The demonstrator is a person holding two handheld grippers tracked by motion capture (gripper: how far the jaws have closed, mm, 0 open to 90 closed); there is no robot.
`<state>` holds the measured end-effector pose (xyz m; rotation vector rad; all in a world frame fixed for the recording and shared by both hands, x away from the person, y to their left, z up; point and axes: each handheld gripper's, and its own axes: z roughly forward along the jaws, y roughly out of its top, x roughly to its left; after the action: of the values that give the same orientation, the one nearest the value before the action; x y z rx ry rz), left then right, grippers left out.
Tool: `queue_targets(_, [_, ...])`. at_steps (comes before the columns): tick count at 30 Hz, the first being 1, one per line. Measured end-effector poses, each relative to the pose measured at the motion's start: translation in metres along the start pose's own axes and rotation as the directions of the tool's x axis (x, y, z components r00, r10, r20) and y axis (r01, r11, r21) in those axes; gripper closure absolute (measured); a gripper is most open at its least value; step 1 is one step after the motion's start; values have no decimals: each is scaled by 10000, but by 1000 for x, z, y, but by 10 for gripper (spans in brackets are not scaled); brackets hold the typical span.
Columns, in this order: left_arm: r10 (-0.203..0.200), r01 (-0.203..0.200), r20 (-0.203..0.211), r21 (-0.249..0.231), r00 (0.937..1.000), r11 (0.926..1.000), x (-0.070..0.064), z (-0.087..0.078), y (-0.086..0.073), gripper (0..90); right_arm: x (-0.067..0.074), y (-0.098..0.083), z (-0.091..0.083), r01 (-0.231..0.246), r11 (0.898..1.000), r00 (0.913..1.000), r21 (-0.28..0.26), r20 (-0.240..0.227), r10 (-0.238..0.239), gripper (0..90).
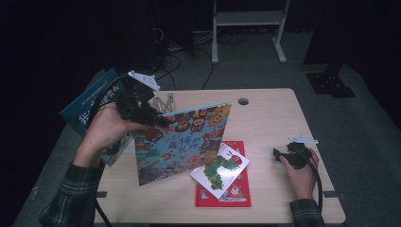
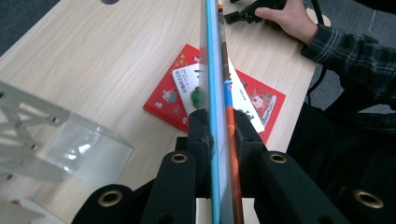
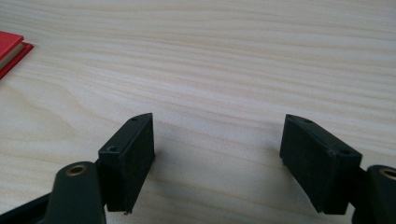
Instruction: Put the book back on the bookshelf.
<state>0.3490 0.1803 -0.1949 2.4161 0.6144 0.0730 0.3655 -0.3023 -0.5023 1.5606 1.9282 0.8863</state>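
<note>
Left gripper (image 1: 158, 118) clamped on picture book (image 1: 182, 142), mid-left of the high view, book tilted upright with its lower corner on the table (image 1: 269, 118).
Right gripper (image 3: 217, 154) low over bare wood at right, jaws apart, nothing between them. Caterpillar book (image 1: 220, 168) lies on red book (image 1: 236, 189), bottom centre.

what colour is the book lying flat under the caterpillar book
Red, with small cartoon figures on its cover; the high view shows it best, lying beneath the white caterpillar book.
</note>
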Motion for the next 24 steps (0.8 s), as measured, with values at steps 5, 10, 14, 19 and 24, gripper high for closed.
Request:
queue_targets(5, [-231, 229, -239, -83, 9994, 9997, 5, -14, -14, 807, 0, 0, 0, -10, 10000, 10000, 1, -1, 10, 250])
queue_targets(10, [-480, 471, -458, -207, 9978, 9987, 10, -29, -30, 807, 0, 0, 0, -7, 10000, 10000, 15, 0, 7, 251])
queue_targets(14, [-694, 687, -688, -128, 9952, 9976, 13, -36, -42, 807, 0, 0, 0, -3, 10000, 10000, -11, 22, 3, 252])
queue_targets(19, [-1070, 1049, -986, -258, 9894, 9941, 20, -47, -57, 807, -1, 0, 0, -32, 10000, 10000, -20, 42, 32, 253])
queue_targets(24, [-1462, 1394, -1232, -624, 9816, 9883, 26, -61, -73, 808, -1, 0, 0, -50, 10000, 10000, -19, 66, 50, 255])
